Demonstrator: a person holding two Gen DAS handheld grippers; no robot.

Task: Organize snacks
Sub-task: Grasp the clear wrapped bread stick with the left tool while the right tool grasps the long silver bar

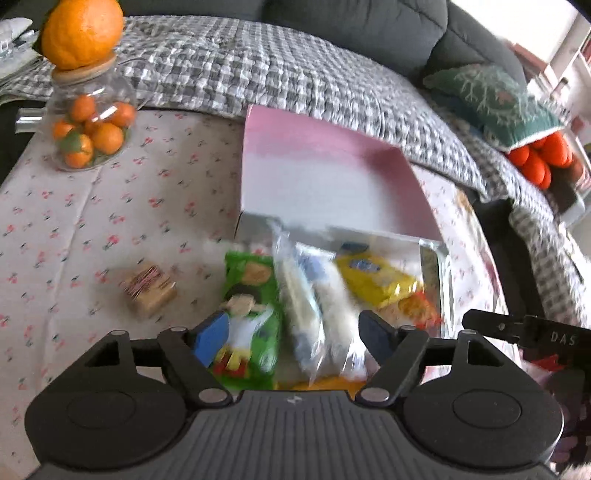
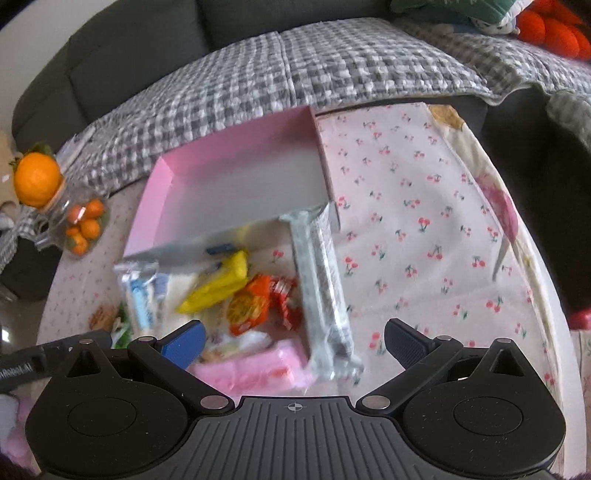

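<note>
Step in hand: judged to be gathering loose snack packets into the pink box (image 1: 325, 173); no packet is gripped in either view.
Left hand-held gripper (image 1: 291, 334): jaws spread wide, holding nothing, poised over the green packet (image 1: 251, 295) and the clear white packets (image 1: 314, 295).
Right hand-held gripper (image 2: 295, 341): jaws also spread wide and unloaded, above the pink packet (image 2: 255, 365), with the long clear packet (image 2: 325, 291) between its fingers.
Snack location: the pile lies on the desk (image 1: 74, 221), just in front of the box's open side; the yellow packet (image 2: 218, 284) and orange packet (image 2: 251, 302) sit mid-pile. A small brown wrapped snack (image 1: 149, 291) lies apart to the left.
Box state: appears to hold nothing yet; its near edge touches or overlaps the pile, which one is unclear.
Recommended grip: take one packet at a time, closing across its narrow width; clear wrappers likely slip, so close near a sealed end.
Placement: start at the far pink wall and lay packets flat, side by side.
Caution: both views are blurred, so slow down before closing. Keep clear of the glass jar (image 1: 90, 122) of small oranges with the large orange (image 1: 83, 31) on top.
</note>
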